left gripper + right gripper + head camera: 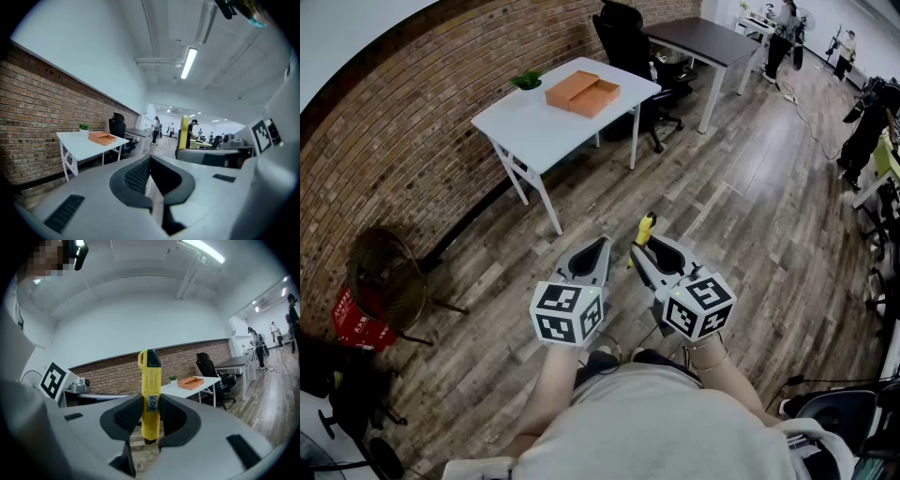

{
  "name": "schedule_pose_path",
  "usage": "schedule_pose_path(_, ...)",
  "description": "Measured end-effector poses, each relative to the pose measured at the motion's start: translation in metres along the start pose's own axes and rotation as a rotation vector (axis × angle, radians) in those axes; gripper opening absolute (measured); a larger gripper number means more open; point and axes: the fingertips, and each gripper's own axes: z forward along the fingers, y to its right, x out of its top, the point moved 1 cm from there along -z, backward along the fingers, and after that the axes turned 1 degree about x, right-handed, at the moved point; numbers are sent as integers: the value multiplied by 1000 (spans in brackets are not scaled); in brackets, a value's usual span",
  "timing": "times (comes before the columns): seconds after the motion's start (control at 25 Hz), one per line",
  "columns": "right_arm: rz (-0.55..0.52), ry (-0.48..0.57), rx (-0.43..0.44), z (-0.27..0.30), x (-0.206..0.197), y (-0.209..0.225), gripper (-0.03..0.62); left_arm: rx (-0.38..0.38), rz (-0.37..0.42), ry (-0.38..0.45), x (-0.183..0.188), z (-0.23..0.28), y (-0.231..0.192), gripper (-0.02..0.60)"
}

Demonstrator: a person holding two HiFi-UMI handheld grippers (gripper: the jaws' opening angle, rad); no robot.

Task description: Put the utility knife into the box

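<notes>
A yellow utility knife (150,397) stands upright between the pads of my right gripper (150,416), which is shut on it; in the head view the utility knife (644,228) sticks out ahead of my right gripper (649,246). My left gripper (598,247) is held beside it over the wooden floor, its jaws together with nothing between them, as the left gripper view (151,180) also shows. The orange box (582,92) lies open on the white table (534,127) well ahead of both grippers, and the box (192,382) shows small in the right gripper view.
A small green plant (526,82) stands on the white table beside the box. A black office chair (628,42) and a dark desk (703,39) are behind it. A brick wall (384,159) runs along the left. People stand far back at the right.
</notes>
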Motion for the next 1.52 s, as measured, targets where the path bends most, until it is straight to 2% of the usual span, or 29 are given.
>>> schedule_pose_path(0.36, -21, 2, -9, -4, 4, 15, 110, 19, -6, -18, -12, 6, -1, 6)
schedule_pose_path(0.48, 14, 18, -1, -6, 5, 18, 110, 20, -5, -7, -9, 6, 3, 6)
schedule_pose_path(0.68, 59, 42, 45, -12, 8, 22, 112, 25, -49, 56, -1, 8, 10, 6)
schedule_pose_path(0.8, 118, 58, 81, -22, 2, 28, 112, 34, -47, 48, -9, 15, 22, 6)
schedule_pose_path(1.12, 144, 37, 80, -40, -18, 58, 110, 50, -50, 18, -26, 37, 45, 6)
schedule_pose_path(1.28, 150, 58, 74, -23, -13, 74, 110, 53, -42, 11, -27, 54, 34, 6)
schedule_pose_path(1.52, 156, 44, 54, 28, -12, 105, 110, 32, -54, -6, -20, 102, -5, 6)
